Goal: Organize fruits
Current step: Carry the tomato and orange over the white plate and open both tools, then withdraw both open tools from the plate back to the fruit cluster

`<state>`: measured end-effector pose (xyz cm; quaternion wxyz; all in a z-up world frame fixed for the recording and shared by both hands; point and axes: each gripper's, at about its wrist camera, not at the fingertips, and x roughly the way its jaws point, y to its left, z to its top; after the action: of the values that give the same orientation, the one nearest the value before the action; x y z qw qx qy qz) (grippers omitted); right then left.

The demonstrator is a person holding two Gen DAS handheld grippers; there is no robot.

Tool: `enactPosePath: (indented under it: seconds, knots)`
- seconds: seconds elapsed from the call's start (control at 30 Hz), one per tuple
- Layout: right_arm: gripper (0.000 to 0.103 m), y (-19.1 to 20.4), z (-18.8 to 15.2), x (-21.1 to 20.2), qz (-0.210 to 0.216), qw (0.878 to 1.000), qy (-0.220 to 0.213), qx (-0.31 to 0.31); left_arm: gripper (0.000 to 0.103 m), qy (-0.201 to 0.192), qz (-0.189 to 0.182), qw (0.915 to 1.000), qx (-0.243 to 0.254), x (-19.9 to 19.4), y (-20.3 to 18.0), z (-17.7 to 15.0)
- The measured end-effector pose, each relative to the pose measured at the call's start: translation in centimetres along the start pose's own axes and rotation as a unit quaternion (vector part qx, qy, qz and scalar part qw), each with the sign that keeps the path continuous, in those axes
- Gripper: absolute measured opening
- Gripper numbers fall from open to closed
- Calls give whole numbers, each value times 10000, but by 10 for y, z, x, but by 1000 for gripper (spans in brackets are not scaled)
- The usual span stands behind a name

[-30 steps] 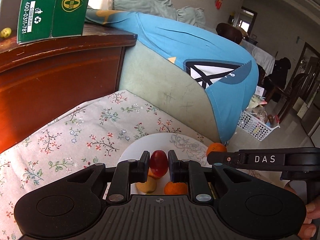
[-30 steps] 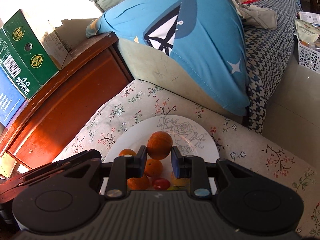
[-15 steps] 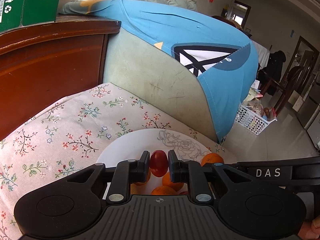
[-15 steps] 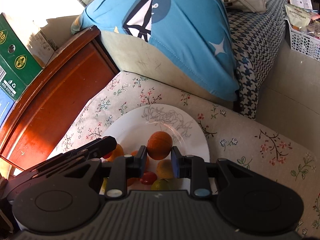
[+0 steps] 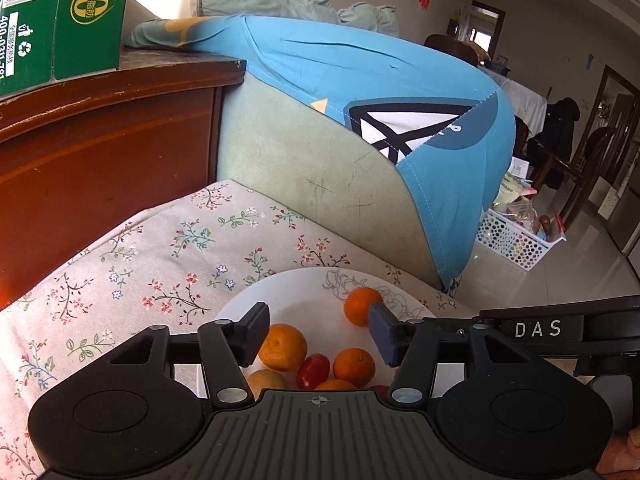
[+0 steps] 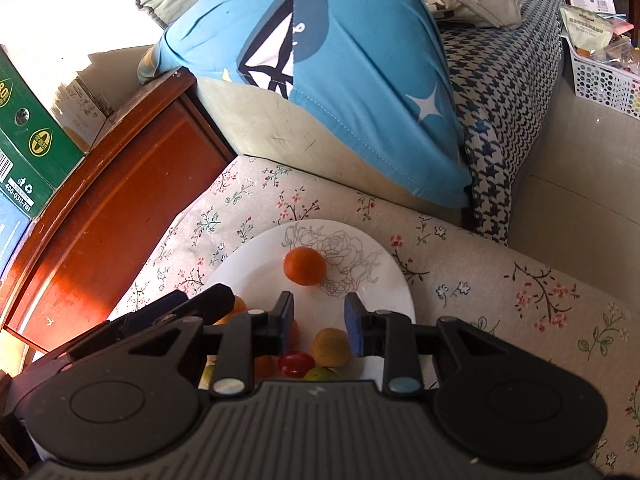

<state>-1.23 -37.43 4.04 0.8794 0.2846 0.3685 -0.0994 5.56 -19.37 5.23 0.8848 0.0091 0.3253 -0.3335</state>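
Note:
A white plate (image 5: 304, 292) with a drawn rose lies on the floral cloth and carries several fruits. In the left wrist view my left gripper (image 5: 318, 320) hangs over it with its jaws opening and nothing between the pads. Below it lie a small red fruit (image 5: 313, 369), two oranges (image 5: 282, 346) (image 5: 354, 366) and a yellowish fruit (image 5: 266, 382). In the right wrist view my right gripper (image 6: 319, 306) is also opening, with nothing between its pads. An orange (image 6: 305, 266) rests on the plate (image 6: 264, 264) just beyond its tips. The red fruit (image 6: 296, 362) and a yellow fruit (image 6: 331, 347) lie beneath it.
A dark wooden cabinet (image 5: 100, 152) with a green carton (image 5: 60, 20) stands to the left. Behind the plate are a pale sofa arm (image 5: 304, 176) and a blue cushion (image 5: 380, 92). A white basket (image 5: 516, 240) sits on the floor at right. The floral cloth (image 5: 140, 272) spreads to the left.
The left jaws have spread wide and the red fruit they held now lies on the plate. The right jaws have parted and the orange has dropped onto the plate ahead of them.

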Motion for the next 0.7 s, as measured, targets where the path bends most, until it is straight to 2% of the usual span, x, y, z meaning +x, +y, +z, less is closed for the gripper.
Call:
enactPosePath:
  seconds: [0.13,0.2,0.27,0.43,0.7]
  knots:
    - [30,2,1,-5,45,10000,-45,-17,74,-18,172,9998,122,-14,-1,5]
    - [30,3,1,-8,83,9999,-54,-33,75,-75,195,9997,85,-24,2,7]
    - [31,6,0,-10,100,9999,-67,-82,82,-55,259,9996,20,-33,6,9]
    - [32,11,-2,-16,207,9997,-69,-142,83,-34,482,9988,-34,-53,18,9]
    - [33,25,-9,-26,350,9987,-97,-368,84,156,718,9963,-438,-85,43,1]
